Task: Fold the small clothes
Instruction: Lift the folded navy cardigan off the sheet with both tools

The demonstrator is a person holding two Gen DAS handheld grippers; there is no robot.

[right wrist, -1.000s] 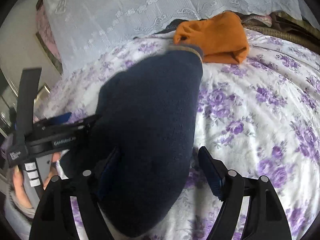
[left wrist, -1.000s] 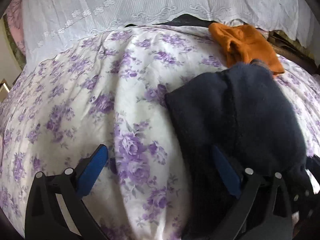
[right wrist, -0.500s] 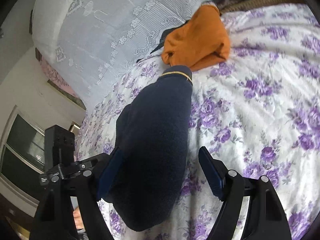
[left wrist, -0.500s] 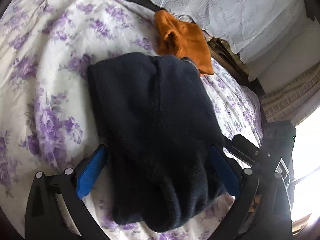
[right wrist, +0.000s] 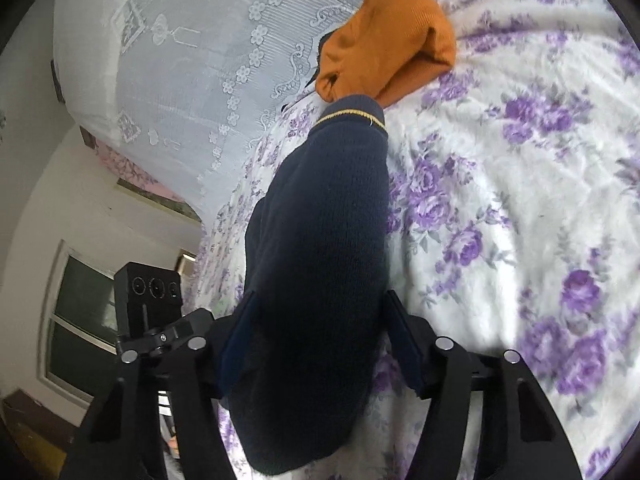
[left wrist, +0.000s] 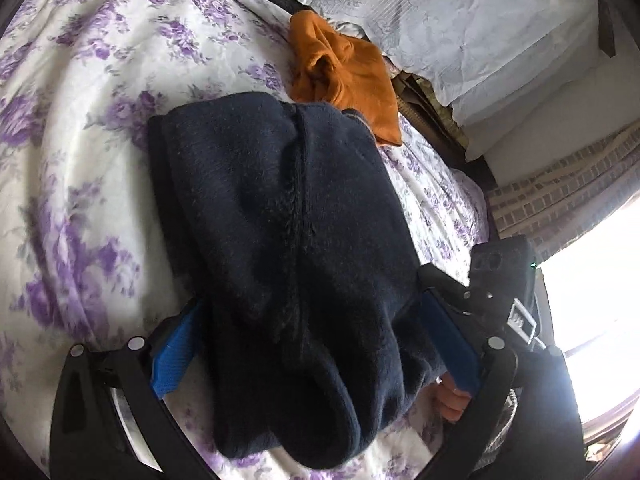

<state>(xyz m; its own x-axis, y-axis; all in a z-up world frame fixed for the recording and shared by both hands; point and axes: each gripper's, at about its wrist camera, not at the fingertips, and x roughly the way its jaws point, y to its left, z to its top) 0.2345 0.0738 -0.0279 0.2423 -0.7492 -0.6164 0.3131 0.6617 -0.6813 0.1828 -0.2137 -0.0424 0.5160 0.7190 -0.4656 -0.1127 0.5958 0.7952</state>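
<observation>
While between tongs (right wrist: 318,348), navy garment (right wrist: 320,264).

Both cameras sit low and very close behind the navy knitted garment (left wrist: 288,248), each looking forward and down along its own gripper's two fingers across the floral bedsheet (left wrist: 80,152). The left wrist view comes at the garment from its left and is tilted, showing its broad folded face, with a bright window to the right. The right wrist view looks along the garment (right wrist: 320,264) lengthwise from its right. Both views share the garment, the orange cloth (left wrist: 348,76) (right wrist: 384,40) just beyond it, and the white lace cover (left wrist: 460,12) (right wrist: 192,64) behind.
</observation>
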